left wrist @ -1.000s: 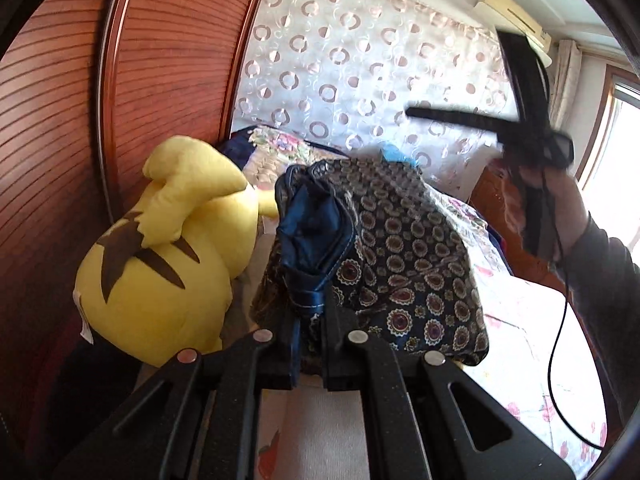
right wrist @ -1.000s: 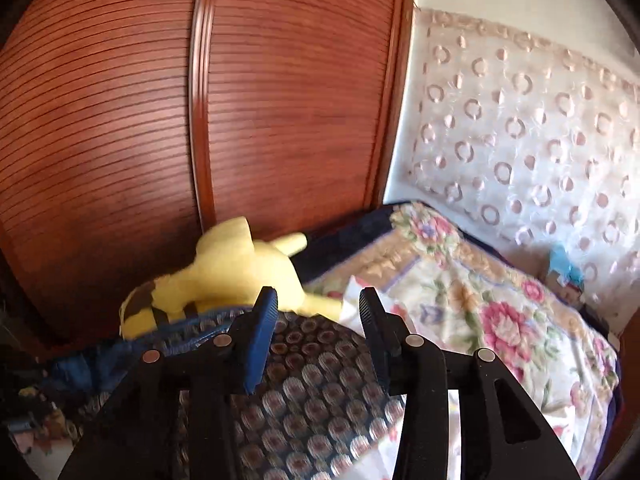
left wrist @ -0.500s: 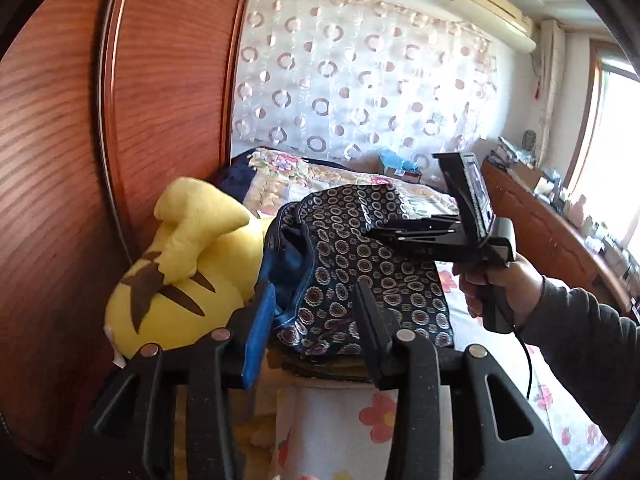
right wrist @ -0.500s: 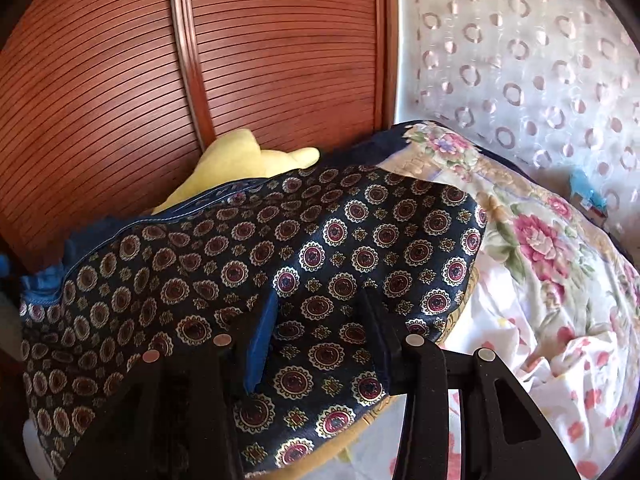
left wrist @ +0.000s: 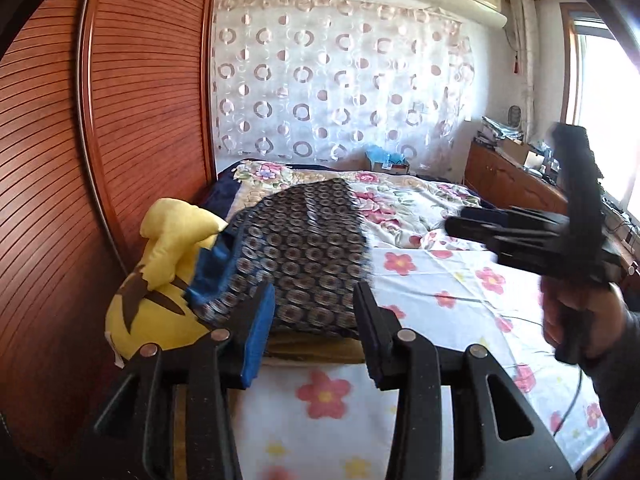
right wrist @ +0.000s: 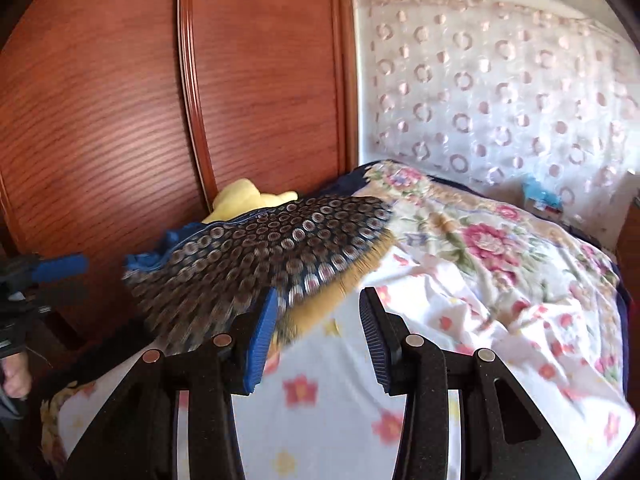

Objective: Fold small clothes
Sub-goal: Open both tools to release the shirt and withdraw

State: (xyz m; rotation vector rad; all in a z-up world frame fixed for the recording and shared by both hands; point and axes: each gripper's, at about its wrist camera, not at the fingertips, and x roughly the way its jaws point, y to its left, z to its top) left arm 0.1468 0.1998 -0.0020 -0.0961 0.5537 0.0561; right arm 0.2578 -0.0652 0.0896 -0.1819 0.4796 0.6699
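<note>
A folded dark garment with a circle print and blue lining point(left wrist: 304, 256) lies on a yellow-brown cushion on the bed, next to the plush toy. It also shows in the right wrist view point(right wrist: 272, 248). My left gripper point(left wrist: 314, 312) is open and empty, just in front of the garment's near edge. My right gripper point(right wrist: 318, 320) is open and empty, pulled back to the right of the garment. In the left wrist view the right gripper point(left wrist: 476, 226) hovers above the bed at the right.
A yellow plush toy point(left wrist: 160, 280) leans against the wooden wardrobe point(left wrist: 120, 120) at the left. The floral bedsheet point(left wrist: 440, 280) spreads to the right. A patterned curtain point(left wrist: 340, 80) hangs behind the bed. A wooden cabinet point(left wrist: 512, 176) stands at the far right.
My left gripper let go of the garment, opened and drew back. The garment now lies flat on the pile. My right gripper pulled away to the right.
</note>
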